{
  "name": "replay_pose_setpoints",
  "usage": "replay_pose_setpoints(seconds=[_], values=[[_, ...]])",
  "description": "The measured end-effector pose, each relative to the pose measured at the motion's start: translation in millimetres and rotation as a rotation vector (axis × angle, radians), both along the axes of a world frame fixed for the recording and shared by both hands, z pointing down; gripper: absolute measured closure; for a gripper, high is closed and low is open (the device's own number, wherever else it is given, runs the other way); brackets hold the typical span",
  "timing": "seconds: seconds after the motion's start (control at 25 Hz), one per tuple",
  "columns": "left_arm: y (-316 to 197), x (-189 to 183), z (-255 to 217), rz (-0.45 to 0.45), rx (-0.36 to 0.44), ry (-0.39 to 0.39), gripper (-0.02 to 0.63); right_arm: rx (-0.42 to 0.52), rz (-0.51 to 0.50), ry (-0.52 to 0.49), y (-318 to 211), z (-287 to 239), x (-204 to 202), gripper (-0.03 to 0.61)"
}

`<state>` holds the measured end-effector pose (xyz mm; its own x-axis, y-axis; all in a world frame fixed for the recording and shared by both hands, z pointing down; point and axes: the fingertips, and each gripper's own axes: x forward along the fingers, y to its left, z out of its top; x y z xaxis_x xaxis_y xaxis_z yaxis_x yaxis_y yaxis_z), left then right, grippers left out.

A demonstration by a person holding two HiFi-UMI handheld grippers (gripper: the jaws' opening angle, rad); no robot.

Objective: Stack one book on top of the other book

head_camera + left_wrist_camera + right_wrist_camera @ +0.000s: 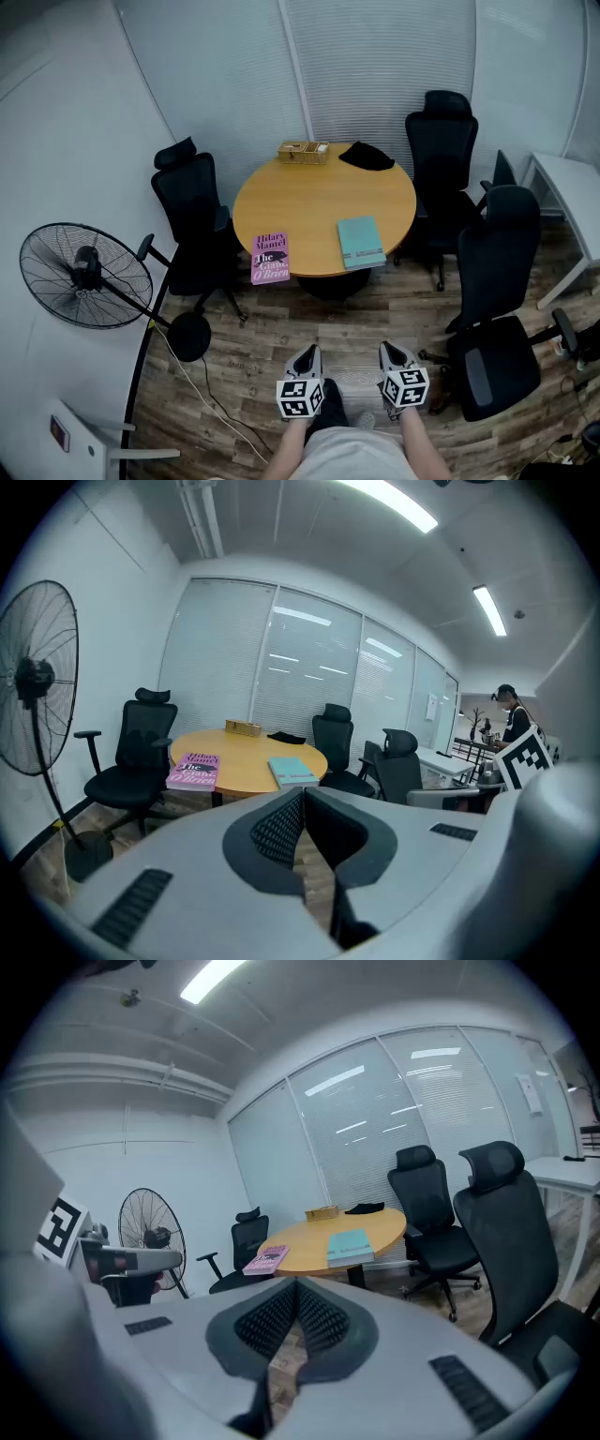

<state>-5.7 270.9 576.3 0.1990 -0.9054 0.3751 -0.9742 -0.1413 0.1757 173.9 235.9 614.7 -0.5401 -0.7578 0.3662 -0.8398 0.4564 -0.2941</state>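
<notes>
Pink book (271, 257) and teal book (361, 242) lie apart on the round wooden table (319, 202), while the left gripper (307, 354) and right gripper (394, 352) hover well short of it, jaws clenched on nothing.

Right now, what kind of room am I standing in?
Most likely a small office meeting room. There is a round wooden table with black swivel chairs around it, and glazed partition walls covered by blinds enclose the space.

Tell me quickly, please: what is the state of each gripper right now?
Left grey two-jaw gripper: closed, holding nothing.
Right grey two-jaw gripper: closed, holding nothing.
</notes>
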Motion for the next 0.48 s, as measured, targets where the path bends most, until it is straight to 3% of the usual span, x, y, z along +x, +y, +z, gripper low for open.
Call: replay_pose_setpoints(seconds=[0.48], values=[[-7.1, -31.4, 0.7, -0.070, -0.001, 0.004, 0.584, -0.005, -0.070, -0.013, -16.6, 2.0, -33.8, 0.560]])
